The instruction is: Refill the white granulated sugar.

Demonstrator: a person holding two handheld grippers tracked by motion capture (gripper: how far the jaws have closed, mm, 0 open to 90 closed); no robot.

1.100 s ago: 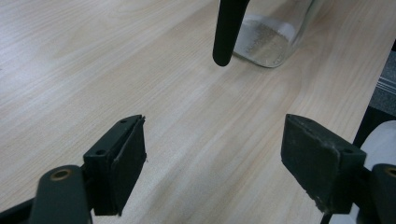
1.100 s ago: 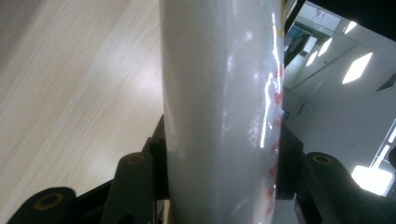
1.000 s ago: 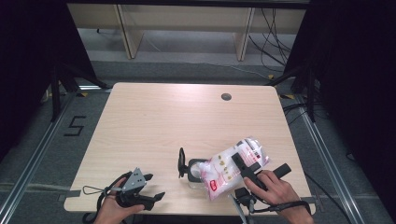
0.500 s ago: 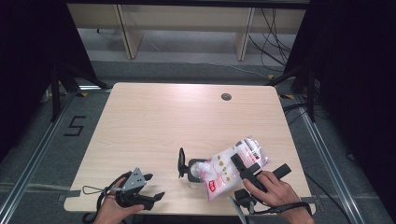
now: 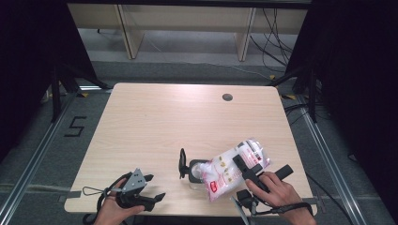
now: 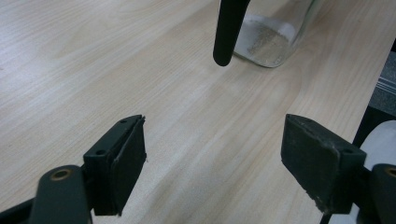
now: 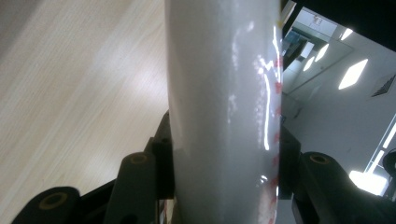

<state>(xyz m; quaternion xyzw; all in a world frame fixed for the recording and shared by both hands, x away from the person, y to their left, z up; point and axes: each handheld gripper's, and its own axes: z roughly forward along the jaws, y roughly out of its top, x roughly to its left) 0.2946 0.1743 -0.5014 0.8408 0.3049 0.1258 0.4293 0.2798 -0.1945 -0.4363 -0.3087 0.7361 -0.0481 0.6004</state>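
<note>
Nearest the person, at about seven o'clock on the table (image 5: 155, 117), the left gripper (image 5: 151, 187) sits low over the front edge in the person's left hand (image 5: 110, 211). Its jaws stand wide apart with nothing between them; in the left gripper view only bare wood lies between the two black pads.

At about five o'clock, the right hand (image 5: 277, 192) holds the right gripper (image 5: 242, 165), whose jaws are clamped on a white plastic bag (image 5: 230, 171) with red print. The bag is tilted, its lower end pointing down toward the mouth of a glass jar (image 5: 195, 172) just to its nine o'clock side. In the right gripper view the bag (image 7: 224, 112) runs straight up between the pads, pressed on both sides.

The jar stands near the front middle of the table, touching or nearly touching the bag; a black handle (image 5: 181, 163) rises at its left. From the left gripper view, some white grains lie in the jar's bottom (image 6: 271, 42).

Farther off, near one o'clock, a small dark round hole (image 5: 227, 97) marks the tabletop.
</note>
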